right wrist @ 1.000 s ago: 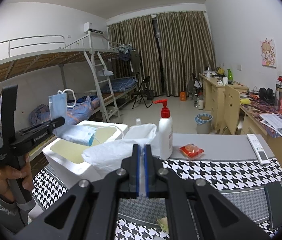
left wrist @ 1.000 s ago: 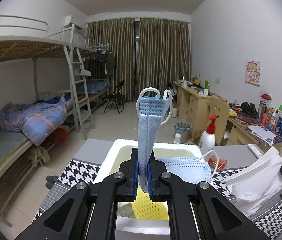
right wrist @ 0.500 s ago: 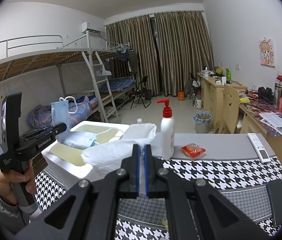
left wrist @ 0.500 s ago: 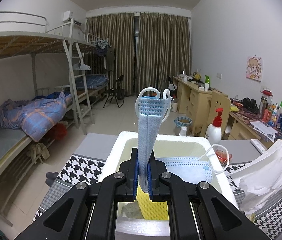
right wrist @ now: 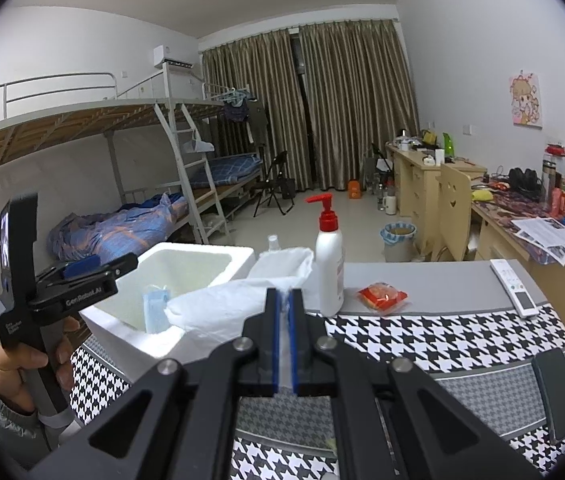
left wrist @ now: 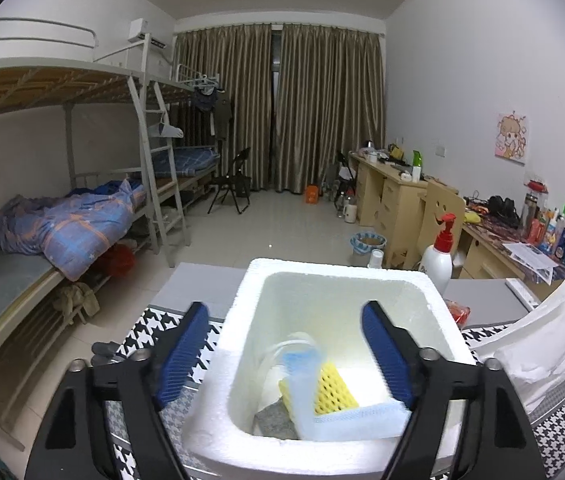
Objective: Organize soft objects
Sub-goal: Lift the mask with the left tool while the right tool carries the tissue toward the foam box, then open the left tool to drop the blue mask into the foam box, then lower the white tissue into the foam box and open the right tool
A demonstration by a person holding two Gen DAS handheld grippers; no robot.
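On the checked table, the right gripper (right wrist: 284, 336), clamped on white tissue (right wrist: 218, 308), sits just right of the foam box (left wrist: 346, 280).

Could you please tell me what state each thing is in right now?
Left claw: open, jaws just opened, nothing between.
Right claw: shut on white bag.
Mask: lying in the box.
Foam box: lidless.
Pump bottle: upright.
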